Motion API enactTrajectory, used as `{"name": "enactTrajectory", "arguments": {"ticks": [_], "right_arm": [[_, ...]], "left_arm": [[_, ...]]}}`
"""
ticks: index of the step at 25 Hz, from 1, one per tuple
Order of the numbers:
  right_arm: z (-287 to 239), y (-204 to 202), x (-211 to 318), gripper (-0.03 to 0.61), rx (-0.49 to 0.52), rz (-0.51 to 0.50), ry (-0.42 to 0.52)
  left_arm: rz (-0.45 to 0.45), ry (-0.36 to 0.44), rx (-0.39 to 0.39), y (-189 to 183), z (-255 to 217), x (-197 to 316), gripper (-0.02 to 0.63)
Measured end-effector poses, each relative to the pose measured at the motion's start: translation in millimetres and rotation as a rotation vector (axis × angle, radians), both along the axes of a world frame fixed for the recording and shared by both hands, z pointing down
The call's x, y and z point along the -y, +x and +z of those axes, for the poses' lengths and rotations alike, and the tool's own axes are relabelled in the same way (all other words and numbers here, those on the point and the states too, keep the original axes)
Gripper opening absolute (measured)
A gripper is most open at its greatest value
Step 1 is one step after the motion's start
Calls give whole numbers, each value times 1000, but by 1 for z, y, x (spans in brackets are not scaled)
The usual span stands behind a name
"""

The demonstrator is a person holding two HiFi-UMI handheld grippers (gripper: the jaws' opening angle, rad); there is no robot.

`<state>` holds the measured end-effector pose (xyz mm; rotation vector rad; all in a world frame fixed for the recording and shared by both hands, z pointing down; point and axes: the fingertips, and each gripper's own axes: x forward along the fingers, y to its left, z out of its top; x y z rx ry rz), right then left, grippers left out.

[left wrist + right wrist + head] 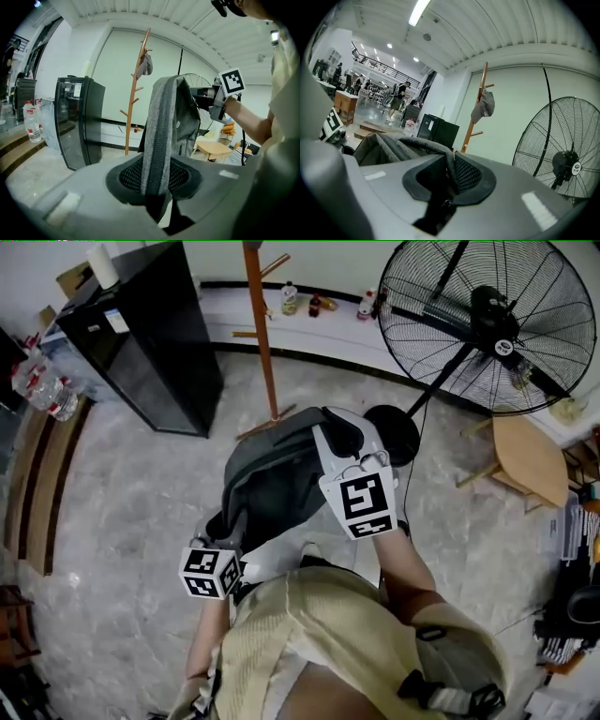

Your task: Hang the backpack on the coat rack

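Note:
A grey backpack (pixel 277 474) hangs above the floor between my two grippers. My left gripper (pixel 232 526) is shut on one of its grey padded straps (pixel 158 140), which rises upright out of the jaws. My right gripper (pixel 339 437) is shut on a dark strap at the top of the bag (pixel 440 150). The wooden coat rack (pixel 262 334) stands ahead near the back wall, apart from the bag. In both gripper views a grey cap (pixel 144 65) hangs on its upper pegs (pixel 483 108).
A black fridge (pixel 150 334) stands left of the rack. A large black floor fan (pixel 487 324) stands to the right, with a small wooden table (pixel 525 460) beside it. Bottles (pixel 300 301) line the low wall ledge. Wooden steps (pixel 42 484) run along the far left.

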<state>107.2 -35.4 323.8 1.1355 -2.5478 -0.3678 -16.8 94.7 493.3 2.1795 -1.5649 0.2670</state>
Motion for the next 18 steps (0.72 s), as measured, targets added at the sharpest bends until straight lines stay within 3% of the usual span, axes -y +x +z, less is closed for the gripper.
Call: {"name": "enactTrajectory", "arguments": {"ticks": [8,18], "right_arm": [[-13,3,32,54,15,-58,64],[-11,-14,79,54,6,-59,61]], "left_arm": [[-75,35,67,1,-13,30,86],[-75,18,54,-11,-14,72,86]]}}
